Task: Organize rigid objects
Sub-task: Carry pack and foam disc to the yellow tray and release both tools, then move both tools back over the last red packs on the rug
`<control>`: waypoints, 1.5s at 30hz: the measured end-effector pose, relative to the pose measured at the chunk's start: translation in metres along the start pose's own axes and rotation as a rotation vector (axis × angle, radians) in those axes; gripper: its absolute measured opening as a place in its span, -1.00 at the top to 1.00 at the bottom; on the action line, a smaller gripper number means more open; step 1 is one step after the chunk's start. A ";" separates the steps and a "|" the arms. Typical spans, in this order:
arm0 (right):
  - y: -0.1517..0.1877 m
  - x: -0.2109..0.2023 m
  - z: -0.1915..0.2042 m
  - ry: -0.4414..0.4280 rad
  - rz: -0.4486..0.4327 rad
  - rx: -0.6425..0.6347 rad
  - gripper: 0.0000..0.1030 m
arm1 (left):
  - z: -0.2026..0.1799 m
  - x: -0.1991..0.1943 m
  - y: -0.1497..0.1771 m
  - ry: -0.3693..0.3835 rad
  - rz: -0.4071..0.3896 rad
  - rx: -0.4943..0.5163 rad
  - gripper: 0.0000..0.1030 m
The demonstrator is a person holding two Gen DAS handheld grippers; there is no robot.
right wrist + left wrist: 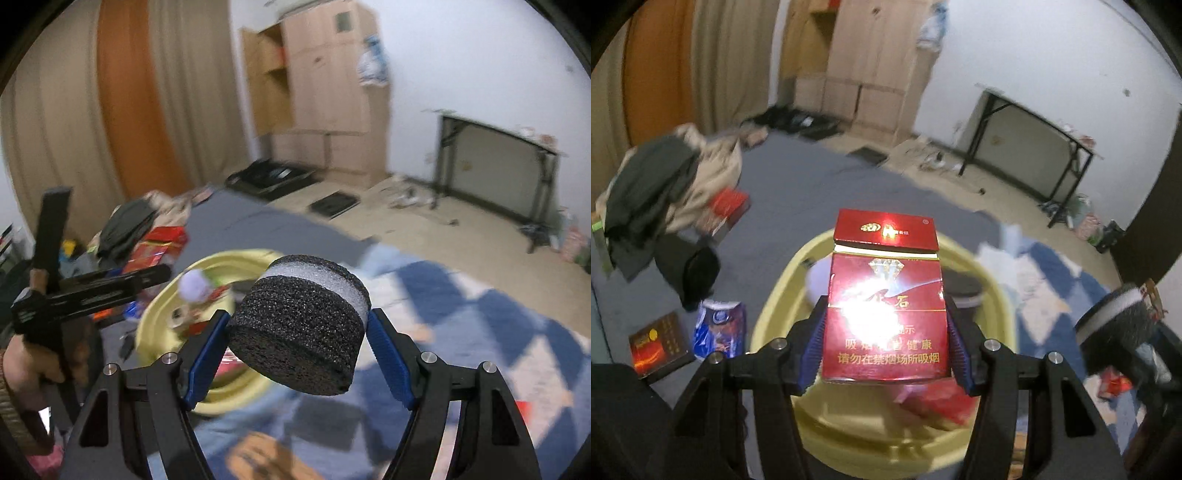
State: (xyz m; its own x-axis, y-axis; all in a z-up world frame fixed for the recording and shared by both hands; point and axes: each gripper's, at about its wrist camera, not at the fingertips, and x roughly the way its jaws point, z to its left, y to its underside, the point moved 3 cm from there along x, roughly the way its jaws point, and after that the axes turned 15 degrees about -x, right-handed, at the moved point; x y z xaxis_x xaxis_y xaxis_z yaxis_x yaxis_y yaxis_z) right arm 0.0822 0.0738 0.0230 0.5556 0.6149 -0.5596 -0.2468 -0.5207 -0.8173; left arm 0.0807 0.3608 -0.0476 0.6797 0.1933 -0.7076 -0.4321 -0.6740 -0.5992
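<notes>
Right now the red cigarette pack sits upright in my left gripper, pinched by its narrow sides, directly over the yellow basin at frame centre. My right gripper clamps a black-and-white foam cylinder; the basin lies lower left of it.

White wall behind light wooden wardrobe. Beige-and-orange curtain left of wardrobe. Black-framed folding table right of wardrobe, against wall. Beige floor before wardrobe; grey mat, blue patterned blanket nearer.
</notes>
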 end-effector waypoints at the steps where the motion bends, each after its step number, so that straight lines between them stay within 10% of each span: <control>1: -0.003 0.015 0.014 -0.024 0.017 -0.018 -0.45 | 0.005 0.010 0.000 -0.005 0.015 -0.008 -0.14; 19: -0.006 0.149 0.036 -0.101 0.121 -0.010 -0.48 | 0.010 0.083 0.007 0.018 0.087 0.051 -0.15; 26: -0.010 0.143 0.044 -0.084 0.129 -0.025 -0.87 | 0.013 0.047 -0.003 0.015 0.014 0.014 -0.95; 35: -0.014 0.053 0.022 -0.013 0.023 0.058 -0.99 | -0.040 -0.033 -0.016 0.106 -0.043 0.035 -1.00; 45: 0.097 -0.136 -0.060 0.266 0.029 0.131 -0.99 | -0.176 -0.099 0.091 0.261 0.080 0.133 -1.00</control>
State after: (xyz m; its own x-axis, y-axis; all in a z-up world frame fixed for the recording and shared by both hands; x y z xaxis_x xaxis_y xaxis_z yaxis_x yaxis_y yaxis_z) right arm 0.0304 -0.0952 0.0281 0.7314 0.4147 -0.5414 -0.3563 -0.4446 -0.8218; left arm 0.0782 0.1546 0.0336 0.7622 -0.0580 -0.6447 -0.5526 -0.5769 -0.6015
